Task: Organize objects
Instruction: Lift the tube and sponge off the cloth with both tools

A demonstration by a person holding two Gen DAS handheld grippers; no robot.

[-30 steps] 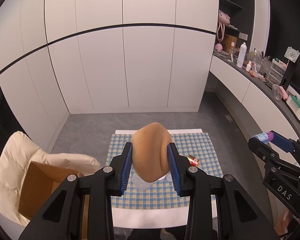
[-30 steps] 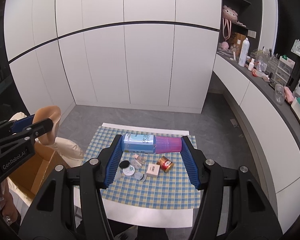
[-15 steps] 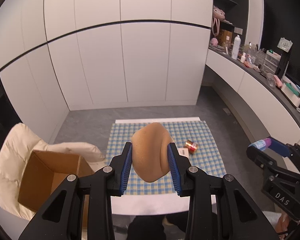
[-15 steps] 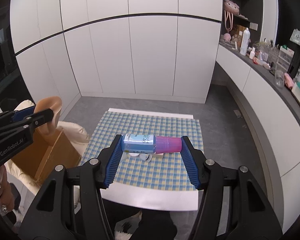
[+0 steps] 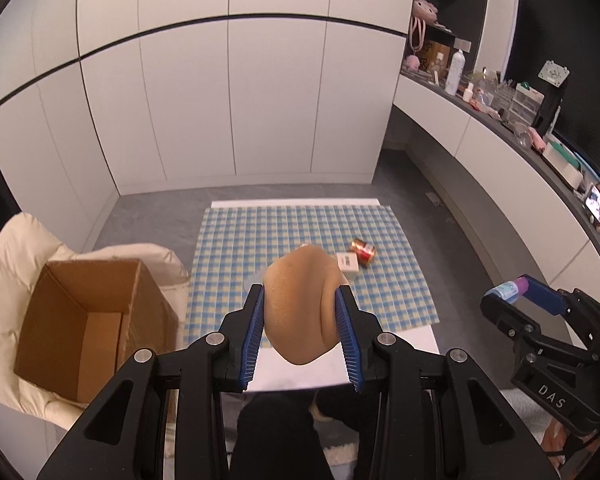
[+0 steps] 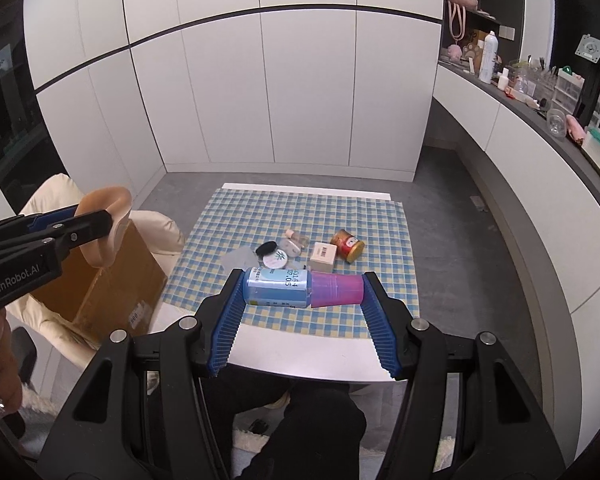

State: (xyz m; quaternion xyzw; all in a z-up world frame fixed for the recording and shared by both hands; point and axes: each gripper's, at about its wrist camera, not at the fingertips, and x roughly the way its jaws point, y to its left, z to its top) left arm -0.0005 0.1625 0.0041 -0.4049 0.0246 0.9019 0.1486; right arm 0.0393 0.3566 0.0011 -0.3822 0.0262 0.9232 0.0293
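Observation:
My left gripper (image 5: 302, 314) is shut on a tan makeup sponge (image 5: 302, 306), held high above the near edge of the checked cloth (image 5: 260, 236); it also shows in the right wrist view (image 6: 100, 220). My right gripper (image 6: 304, 292) is shut on a blue bottle with a pink cap (image 6: 300, 288), held sideways above the cloth (image 6: 380, 216). An open cardboard box (image 5: 80, 320) sits on a cream chair to the left. On the cloth lie a red-gold tin (image 6: 348, 245), a small white box (image 6: 323, 256), a round compact (image 6: 274, 258) and a small vial (image 6: 296, 237).
A cream padded chair (image 5: 12, 256) holds the box left of the table. A long counter (image 6: 540, 152) with bottles and clutter runs along the right wall. White cabinets (image 5: 240, 100) stand behind the table. The person's dark legs (image 6: 308, 432) are below the table's near edge.
Both grippers have pulled back and up from the table with their objects. The box has come more into the left wrist view.

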